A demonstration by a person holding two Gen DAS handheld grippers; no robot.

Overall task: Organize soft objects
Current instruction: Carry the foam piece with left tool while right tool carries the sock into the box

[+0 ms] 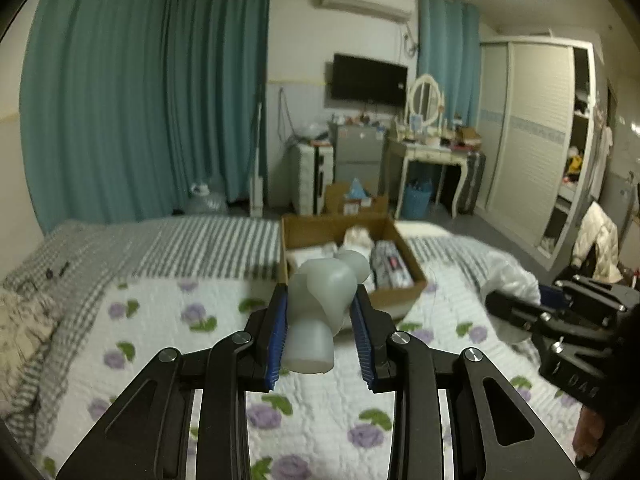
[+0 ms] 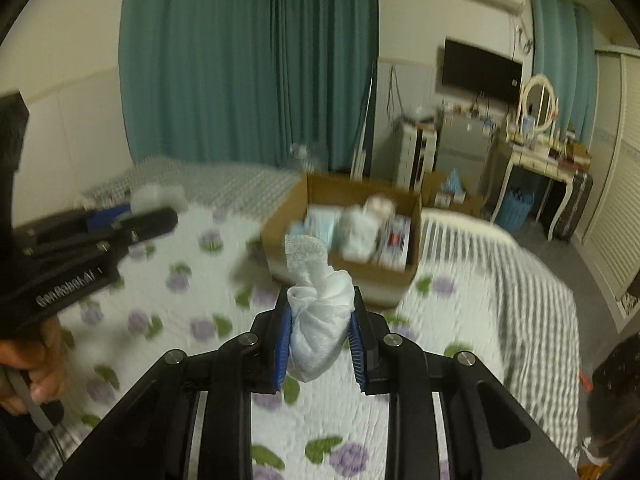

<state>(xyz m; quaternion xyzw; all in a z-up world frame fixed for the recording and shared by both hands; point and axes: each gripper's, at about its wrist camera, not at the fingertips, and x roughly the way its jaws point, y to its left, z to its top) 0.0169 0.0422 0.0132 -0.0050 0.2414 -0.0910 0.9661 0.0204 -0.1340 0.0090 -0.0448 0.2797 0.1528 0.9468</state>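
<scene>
Both sets of fingers are loaded above the bed: my left gripper (image 1: 320,320) has its blue-padded fingers (image 1: 279,336) clamped on a pale, translucent, rubbery soft toy (image 1: 324,300) with a flared base toward the camera, and my right gripper (image 2: 319,340) is pinching a white gauzy cloth bundle (image 2: 320,320), its loose tail sticking up past the tips. Each load sits between the pads, clear of the floral quilt (image 1: 160,336) below.

Ahead of both grippers, on the quilt near the striped sheet (image 1: 208,244), stands the open cardboard box (image 1: 412,276), already part filled with packets and a pale soft item. I judge this to be the carry to that box.

To do it well I would keep the squeeze steady, since the toy looks slick and rounded and could squirt out forward if I press harder or tilt the fingers further down. The cloth is the safer load, but its free tail could catch on the box's near wall, so I would bring it in over the rim rather than across it. The two grippers sit close together, the right one showing at the edge of the left view, so I would send one into the box at a time, choosing a bare spot among the contents, and let go only once the load is low inside.
</scene>
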